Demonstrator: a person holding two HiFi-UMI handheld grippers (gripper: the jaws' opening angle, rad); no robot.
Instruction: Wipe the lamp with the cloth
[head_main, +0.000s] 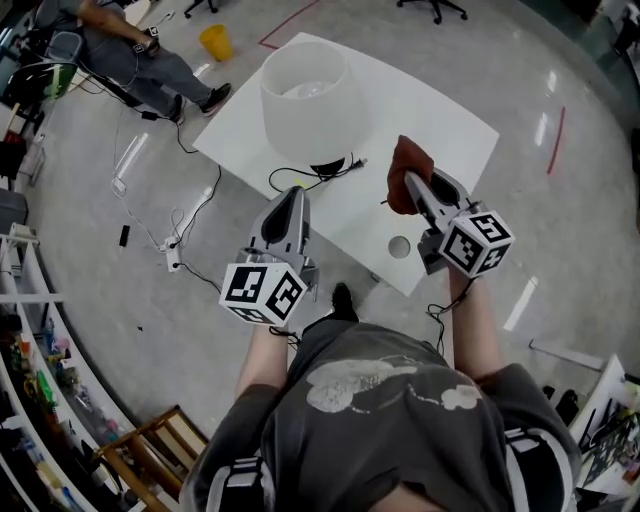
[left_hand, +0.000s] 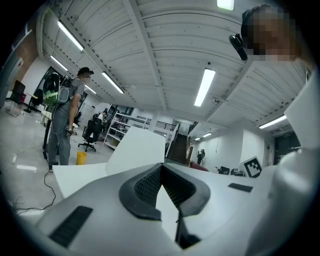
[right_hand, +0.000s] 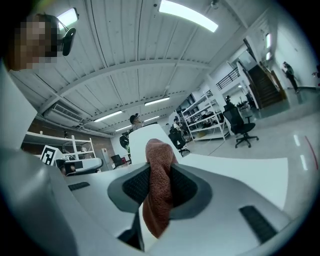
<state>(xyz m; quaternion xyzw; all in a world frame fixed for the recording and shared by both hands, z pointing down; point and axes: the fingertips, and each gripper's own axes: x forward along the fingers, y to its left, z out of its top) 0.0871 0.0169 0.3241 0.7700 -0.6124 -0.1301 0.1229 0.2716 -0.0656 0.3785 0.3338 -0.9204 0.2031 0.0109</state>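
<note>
Right gripper (head_main: 409, 180) clamps the cloth (head_main: 404, 158) (lamp (head_main: 303, 88) stands near).

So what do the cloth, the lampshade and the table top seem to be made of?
The cloth looks like knitted or woven fabric, rust-brown and matte: ribbed texture, limp drape. The lampshade is white, smooth, matte, probably fabric or thin plastic; I cannot tell which. The table top looks like hard white laminate board, flat with faint sheen.
</note>
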